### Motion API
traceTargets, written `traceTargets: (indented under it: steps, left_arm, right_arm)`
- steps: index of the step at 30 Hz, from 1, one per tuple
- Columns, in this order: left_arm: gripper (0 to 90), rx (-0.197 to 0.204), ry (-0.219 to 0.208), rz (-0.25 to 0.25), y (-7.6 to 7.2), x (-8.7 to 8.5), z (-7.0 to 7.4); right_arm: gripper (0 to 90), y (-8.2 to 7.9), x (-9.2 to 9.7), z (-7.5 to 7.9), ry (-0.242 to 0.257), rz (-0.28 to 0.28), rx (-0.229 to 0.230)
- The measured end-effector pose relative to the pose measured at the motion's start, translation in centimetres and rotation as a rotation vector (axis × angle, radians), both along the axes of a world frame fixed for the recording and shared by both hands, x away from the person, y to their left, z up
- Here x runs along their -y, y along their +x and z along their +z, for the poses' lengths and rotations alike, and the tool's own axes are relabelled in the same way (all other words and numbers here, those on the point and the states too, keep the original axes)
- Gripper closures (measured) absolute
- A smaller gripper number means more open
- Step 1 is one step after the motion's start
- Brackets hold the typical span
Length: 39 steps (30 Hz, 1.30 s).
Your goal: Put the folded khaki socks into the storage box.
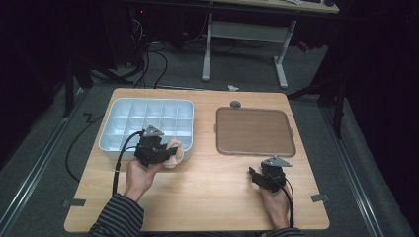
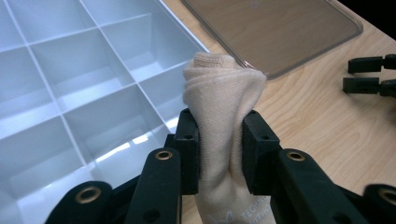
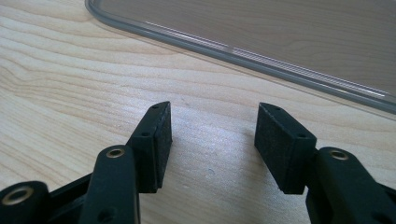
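A rolled-up, cream-coloured knitted cloth was seen pinched between the two black pads of the left gripper; its bunched upper end rose above the jaws, and faint grey lettering was visible on its lower part; in the high view the cloth was held just at the near right corner of a white plastic organiser tray divided into square compartments, above the table edge of that tray; whether it touched the tray could not be told. A flat, translucent brownish plastic lid with rounded corners was laid on the light wooden table to the right of the tray, well apart from the cloth. The right gripper was held low over bare wood near the lid's rim; its jaws were spread, with nothing between them.
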<state>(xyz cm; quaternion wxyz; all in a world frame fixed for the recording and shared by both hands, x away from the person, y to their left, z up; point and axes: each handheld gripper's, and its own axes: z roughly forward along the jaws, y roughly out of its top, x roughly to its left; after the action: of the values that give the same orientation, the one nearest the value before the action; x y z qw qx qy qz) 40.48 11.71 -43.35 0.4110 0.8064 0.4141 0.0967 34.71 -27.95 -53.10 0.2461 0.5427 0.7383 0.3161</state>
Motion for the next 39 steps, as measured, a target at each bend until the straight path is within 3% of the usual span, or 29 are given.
traceTargets:
  steps: [9,18,25,27,32,39]
  left_arm:
    - [71.3,0.014,0.045,0.032,2.2,-1.5,1.5]
    - [71.2,0.019,0.064,0.082,3.7,-3.3,1.9]
    - [71.2,-0.005,0.075,0.102,5.0,-4.3,1.1]
    - [71.1,-0.007,0.104,0.111,5.5,-4.6,0.6]
    - [71.1,-0.043,0.111,0.128,6.5,-5.3,-0.4]
    - [71.0,-0.065,0.146,0.124,7.0,-5.4,-1.2]
  right_arm:
    - [46.4,0.0,0.0,0.0,0.001,0.000,-0.001]
    - [46.1,-0.1,-0.1,0.0,0.001,0.000,-0.001]
    - [46.1,-0.1,-0.1,0.0,0.001,0.001,0.000]
    - [46.1,-0.1,-0.1,0.0,0.001,0.001,-0.001]
    - [46.0,-0.1,-0.1,0.0,0.001,-0.001,-0.002]
    - [46.0,-0.2,-0.1,0.0,0.001,-0.002,-0.001]
